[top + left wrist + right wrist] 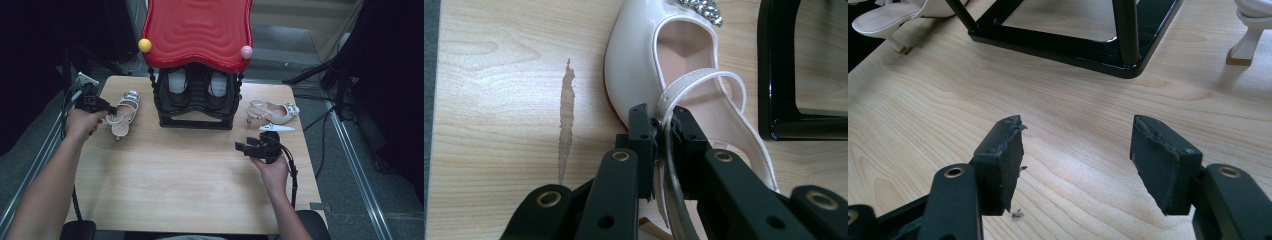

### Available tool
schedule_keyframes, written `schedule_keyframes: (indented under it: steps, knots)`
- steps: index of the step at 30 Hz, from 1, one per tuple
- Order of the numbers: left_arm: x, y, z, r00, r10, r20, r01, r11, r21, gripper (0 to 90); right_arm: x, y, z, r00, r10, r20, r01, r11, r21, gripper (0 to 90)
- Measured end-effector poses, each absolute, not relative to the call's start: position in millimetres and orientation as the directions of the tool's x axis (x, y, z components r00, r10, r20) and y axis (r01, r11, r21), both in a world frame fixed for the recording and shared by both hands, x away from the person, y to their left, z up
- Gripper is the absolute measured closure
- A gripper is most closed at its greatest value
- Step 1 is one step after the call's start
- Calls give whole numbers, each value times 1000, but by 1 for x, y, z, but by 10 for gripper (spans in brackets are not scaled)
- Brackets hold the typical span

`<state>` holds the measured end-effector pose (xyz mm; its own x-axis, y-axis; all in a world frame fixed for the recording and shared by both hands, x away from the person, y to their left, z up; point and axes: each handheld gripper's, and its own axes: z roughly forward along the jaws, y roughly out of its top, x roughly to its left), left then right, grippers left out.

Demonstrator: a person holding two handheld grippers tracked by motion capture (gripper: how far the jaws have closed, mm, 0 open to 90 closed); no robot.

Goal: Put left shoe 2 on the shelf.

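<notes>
Your forearms enter the high view from six o'clock, one to each side of the bare middle of the table [190,185]. Your left gripper [111,110] sits at nine o'clock from the black shoe rack [196,102], its jaws drawn narrow and pinched on the heel strap [667,131] of the white sandal [124,113]. In the left gripper view both pads press that strap from either side. I judge the strap was chosen because it stands up off the shoe and gives the jaws a thin edge to take; the sandal itself lies flat on the table, toe toward the far edge, just beside the rack's left side.

Your right gripper [241,147] rests at four o'clock from the rack, jaws wide and empty, the pads [1003,165] apart over bare wood. It looks parked, clear of the second white shoe [272,114] lying on its side at three o'clock from the rack. Two shoes already stand inside the rack under the red top [197,31].
</notes>
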<state>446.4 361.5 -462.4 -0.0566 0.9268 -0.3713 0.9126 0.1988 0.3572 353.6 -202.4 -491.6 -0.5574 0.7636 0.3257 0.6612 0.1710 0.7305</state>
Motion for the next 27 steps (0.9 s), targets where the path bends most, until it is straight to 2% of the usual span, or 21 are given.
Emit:
schedule_keyframes:
  steps: [8, 13, 27]
  knots:
    - [444, 370, -450, -57, 905, -422, 892, 236, 385, 829, 354, -203, -492, -558, 762, 328, 662, 171, 729, 387]
    - [443, 370, -435, -45, 905, -424, 878, 238, 415, 829, 354, -202, -492, -558, 762, 329, 663, 172, 728, 387]
    - [447, 363, -352, 15, 901, -434, 820, 237, 521, 828, 355, -201, -492, -563, 756, 335, 663, 170, 730, 388]
